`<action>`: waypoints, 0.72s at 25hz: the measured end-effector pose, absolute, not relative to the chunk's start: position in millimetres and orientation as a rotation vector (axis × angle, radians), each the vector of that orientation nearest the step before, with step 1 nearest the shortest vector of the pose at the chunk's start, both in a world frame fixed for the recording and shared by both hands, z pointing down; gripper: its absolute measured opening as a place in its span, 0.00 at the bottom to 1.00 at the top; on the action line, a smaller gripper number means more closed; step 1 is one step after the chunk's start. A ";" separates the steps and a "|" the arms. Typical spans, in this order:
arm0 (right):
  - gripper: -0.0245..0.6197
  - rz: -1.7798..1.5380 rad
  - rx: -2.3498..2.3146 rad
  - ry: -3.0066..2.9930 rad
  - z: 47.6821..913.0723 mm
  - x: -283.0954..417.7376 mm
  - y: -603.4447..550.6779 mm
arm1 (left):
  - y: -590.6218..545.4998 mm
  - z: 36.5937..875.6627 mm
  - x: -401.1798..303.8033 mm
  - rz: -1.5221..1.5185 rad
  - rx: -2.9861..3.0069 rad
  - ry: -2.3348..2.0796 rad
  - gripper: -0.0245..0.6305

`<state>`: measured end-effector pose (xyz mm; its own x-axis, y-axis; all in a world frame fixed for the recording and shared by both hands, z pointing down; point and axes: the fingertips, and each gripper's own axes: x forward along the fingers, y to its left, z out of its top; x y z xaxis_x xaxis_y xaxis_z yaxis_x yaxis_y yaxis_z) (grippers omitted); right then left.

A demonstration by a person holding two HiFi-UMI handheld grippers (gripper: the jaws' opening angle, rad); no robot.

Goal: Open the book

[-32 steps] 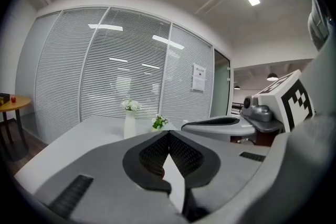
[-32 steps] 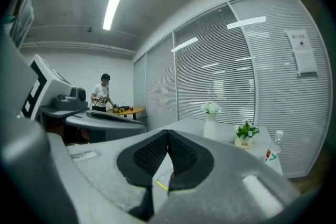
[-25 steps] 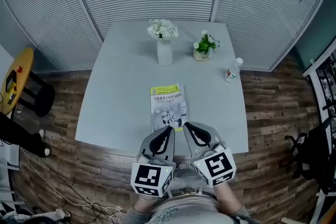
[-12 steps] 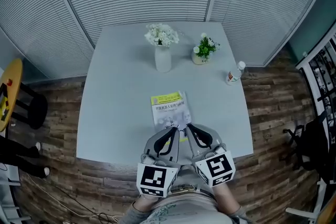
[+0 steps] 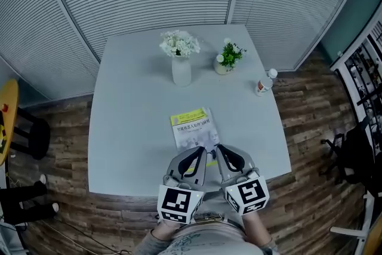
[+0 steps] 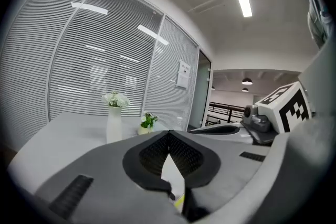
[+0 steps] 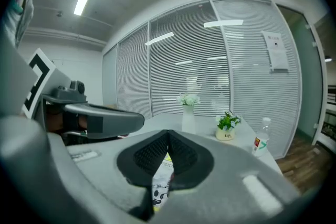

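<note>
Yellow-and-white book (image 5: 192, 128), pale grey table (image 5: 131, 122), white vase (image 5: 181, 71), brown wood-plank floor (image 5: 310, 128)

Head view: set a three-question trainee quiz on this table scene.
1. True or false: the yellow-and-white paperback book lies closed on the pale grey table.
2. Which stands nearest the table's right edge? A white flower vase; B small potted plant; C clear plastic bottle.
3. Fill in: the left gripper and right gripper both have jaws ____.
Key: 1 true; 2 C; 3 shut.
</note>
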<state>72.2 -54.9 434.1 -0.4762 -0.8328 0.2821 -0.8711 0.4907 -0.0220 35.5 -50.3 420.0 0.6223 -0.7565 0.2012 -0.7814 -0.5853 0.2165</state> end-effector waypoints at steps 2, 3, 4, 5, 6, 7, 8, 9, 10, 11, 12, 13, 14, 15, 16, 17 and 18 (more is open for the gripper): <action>0.04 0.257 1.445 -2.507 437.7 73.8 -54.5 | -50.1 423.2 39.7 0.129 2.561 -1.238 0.04; 0.04 0.266 1.435 -2.510 439.2 75.2 -54.4 | -50.5 424.6 41.5 0.134 2.558 -1.243 0.04; 0.04 0.271 1.426 -2.513 440.2 77.2 -54.8 | -51.3 425.6 43.7 0.137 2.553 -1.249 0.04; 0.04 0.272 1.416 -2.516 440.8 79.6 -55.8 | -52.4 426.3 46.8 0.139 2.546 -1.255 0.04; 0.04 0.272 1.403 -2.520 441.0 82.0 -57.1 | -53.6 426.6 50.2 0.139 2.537 -1.262 0.04; 0.04 0.273 1.388 -2.527 440.8 84.1 -58.8 | -55.0 426.6 53.5 0.140 2.527 -1.271 0.04; 0.04 0.274 1.369 -2.535 440.0 86.0 -60.6 | -56.5 426.3 57.2 0.143 2.518 -1.281 0.04; 0.04 0.274 1.349 -2.543 438.3 88.0 -62.7 | -58.2 425.5 61.3 0.146 2.509 -1.291 0.04; 0.04 0.271 1.328 -2.552 436.0 90.1 -64.9 | -60.1 424.2 65.7 0.147 2.501 -1.301 0.04; 0.04 0.264 1.306 -2.561 433.5 92.0 -66.9 | -62.0 422.8 70.0 0.145 2.492 -1.311 0.04; 0.04 0.255 1.285 -2.570 431.4 93.6 -68.9 | -64.0 421.6 73.6 0.142 2.482 -1.324 0.04; 0.04 0.248 1.264 -2.578 429.9 94.8 -70.8 | -66.1 420.7 76.4 0.141 2.473 -1.341 0.04; 0.04 0.243 1.243 -2.587 429.0 95.7 -72.7 | -68.2 420.0 78.5 0.144 2.465 -1.360 0.04; 0.04 0.241 1.222 -2.595 428.5 96.3 -74.3 | -70.2 419.4 80.0 0.147 2.459 -1.378 0.04; 0.04 0.240 1.200 -2.603 428.5 97.0 -75.8 | -72.0 419.1 81.3 0.148 2.451 -1.394 0.04; 0.04 0.240 1.180 -2.609 428.8 97.9 -77.3 | -73.7 418.9 82.7 0.144 2.442 -1.406 0.04; 0.04 0.239 1.160 -2.614 429.5 99.0 -78.8 | -75.3 419.1 84.4 0.140 2.432 -1.416 0.04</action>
